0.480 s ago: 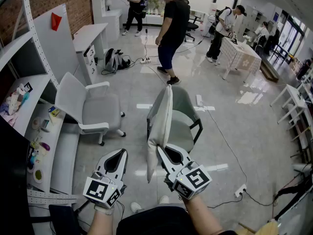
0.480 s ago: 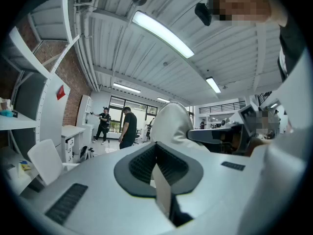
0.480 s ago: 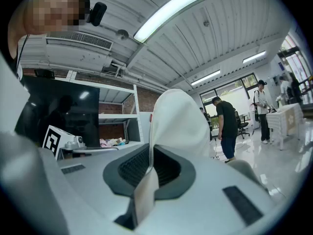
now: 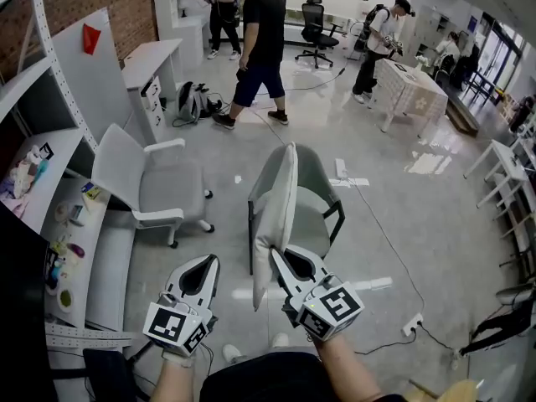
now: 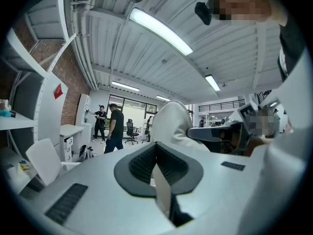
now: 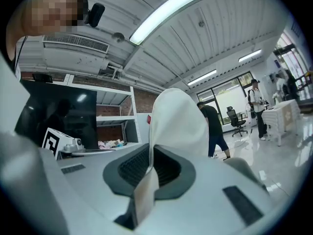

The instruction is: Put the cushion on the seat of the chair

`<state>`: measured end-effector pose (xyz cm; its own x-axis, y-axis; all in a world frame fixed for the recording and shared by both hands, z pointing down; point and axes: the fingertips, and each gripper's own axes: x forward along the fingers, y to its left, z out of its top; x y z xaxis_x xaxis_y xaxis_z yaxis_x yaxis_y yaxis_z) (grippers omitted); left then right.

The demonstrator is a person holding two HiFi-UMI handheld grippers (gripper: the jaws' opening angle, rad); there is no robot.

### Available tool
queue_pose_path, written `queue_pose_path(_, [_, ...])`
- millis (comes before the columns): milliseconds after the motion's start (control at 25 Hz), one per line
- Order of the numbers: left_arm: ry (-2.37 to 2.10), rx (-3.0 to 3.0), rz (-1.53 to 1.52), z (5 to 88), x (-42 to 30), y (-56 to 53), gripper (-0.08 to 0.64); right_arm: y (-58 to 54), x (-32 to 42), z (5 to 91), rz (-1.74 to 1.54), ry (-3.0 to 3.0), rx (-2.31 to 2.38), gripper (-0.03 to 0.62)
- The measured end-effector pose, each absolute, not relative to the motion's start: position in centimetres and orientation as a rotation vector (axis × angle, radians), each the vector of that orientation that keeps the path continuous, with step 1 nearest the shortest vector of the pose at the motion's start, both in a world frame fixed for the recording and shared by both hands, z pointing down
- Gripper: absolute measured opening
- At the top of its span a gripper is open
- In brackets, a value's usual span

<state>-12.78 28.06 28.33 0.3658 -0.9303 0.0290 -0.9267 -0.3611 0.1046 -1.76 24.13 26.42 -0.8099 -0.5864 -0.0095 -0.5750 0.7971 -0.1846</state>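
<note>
1. The left gripper point(image 4: 208, 263) has its jaws closed together with nothing between them. It sits low, just beside the cushion and apart from it. I think it is free so it can help hold the cushion steady later.
2. The cushion point(image 4: 275, 212) is up in the air, standing on its end. It is pale grey-white, soft and a bit puffy, with a round top. Its thin side faces the person. It hangs in front of the chair's left side and is not on the seat yet.
3. The right gripper point(image 4: 276, 256) has its jaws pinched tight on the cushion's near edge, low down. I think it holds just the edge so that the cushion can be carried over and then let fall flat.
4. The chair point(image 4: 316, 212) stands on the floor just behind the cushion. It has a pale green seat and back and a black frame. The seat is bare, ready for the cushion. I think the cushion must be tipped flat first.
</note>
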Motion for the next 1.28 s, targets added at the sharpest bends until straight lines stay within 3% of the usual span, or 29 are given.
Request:
queue_pose_path(840, [-1.748,2.509,0.027,28.4,-2.4,24.1,0.012,19.4,8.9,26.6,-0.294,2.864,-0.937,0.031])
queue_pose_path(1280, [-1.715,2.523,0.027,29.2,-1.8,21.4,0.012,16.3,10.1,27.4,-0.317,2.856,-0.98,0.031])
